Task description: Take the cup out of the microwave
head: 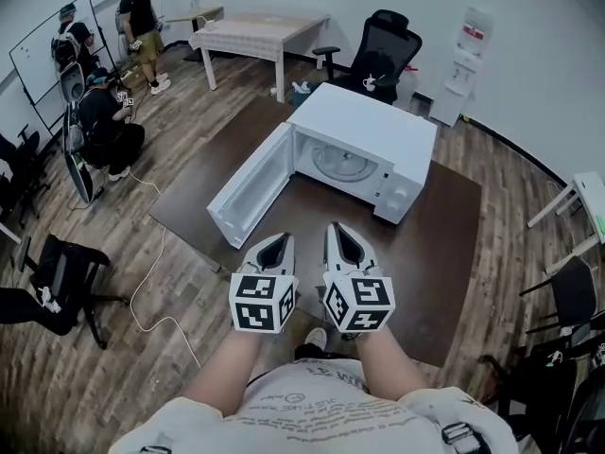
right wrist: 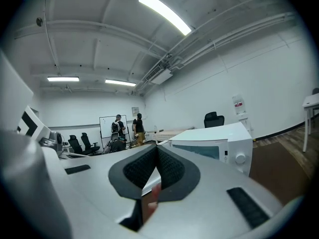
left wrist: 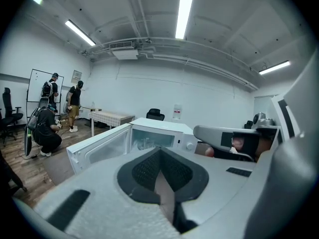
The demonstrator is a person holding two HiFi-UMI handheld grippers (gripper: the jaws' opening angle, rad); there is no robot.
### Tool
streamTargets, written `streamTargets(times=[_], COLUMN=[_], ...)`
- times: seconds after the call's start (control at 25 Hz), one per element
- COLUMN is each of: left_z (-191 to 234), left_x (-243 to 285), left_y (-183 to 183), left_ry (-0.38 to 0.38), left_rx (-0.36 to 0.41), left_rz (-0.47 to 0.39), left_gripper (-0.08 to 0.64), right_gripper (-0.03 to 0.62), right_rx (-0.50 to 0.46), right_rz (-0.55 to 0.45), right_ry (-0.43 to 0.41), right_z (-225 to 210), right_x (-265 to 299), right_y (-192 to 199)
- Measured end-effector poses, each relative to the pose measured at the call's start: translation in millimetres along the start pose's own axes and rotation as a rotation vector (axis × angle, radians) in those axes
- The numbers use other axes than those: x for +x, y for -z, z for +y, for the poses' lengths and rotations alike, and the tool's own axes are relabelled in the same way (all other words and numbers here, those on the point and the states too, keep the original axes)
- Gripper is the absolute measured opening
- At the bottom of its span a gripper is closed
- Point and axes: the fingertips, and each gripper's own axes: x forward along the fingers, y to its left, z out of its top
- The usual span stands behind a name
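The cup cannot be seen for sure. It should be inside the microwave, which sits on the brown counter with its door swung wide open to the left. From the head view, only the round glass plate shows in the hole. No cup stands out there. It may be hidden behind the front edge. In the left gripper view, something pale glints inside the hole, but it is too small to tell what it is.

The left tool is closed with nothing in it. The right tool is closed too, and it also holds nothing. Both are side by side, near the person's edge of the counter and well apart from the microwave.

What matters most is where the hole is. It lies straight ahead of the tools and faces back toward the person. The right tool lines up with the hole and looks a little nearer to it. The open door sticks out in front of the left tool, so that side is more crowded.

I think the right tool has the easier way in. It would have to open first, then go in level through the front and stay clear of the door.
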Motion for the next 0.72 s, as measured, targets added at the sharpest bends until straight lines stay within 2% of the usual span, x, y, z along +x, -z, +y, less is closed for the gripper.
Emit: streamTargets(times=[0.32,0.56,0.72], left_z=[7.2,10.1,2.6], left_x=[65.1,106.5,129.6], left_y=[-13.7,-14.3,-13.0], left_ry=[0.021,0.006,0.020], left_rx=[0.030,0.024,0.051], left_rz=[0.029,0.050,0.067], left_gripper=[0.007,0.008,0.008], right_gripper=[0.014,0.014,0.014], right_rx=[0.028,0.021,0.032], right_rz=[-0.005,-0.003,0.004], right_ry=[0.045,0.078,0.105], right_z=[-43.9,-77.8,-97.7], right_x=[42.6,53.4,54.5], right_y=[-10.6,-14.7,-12.7])
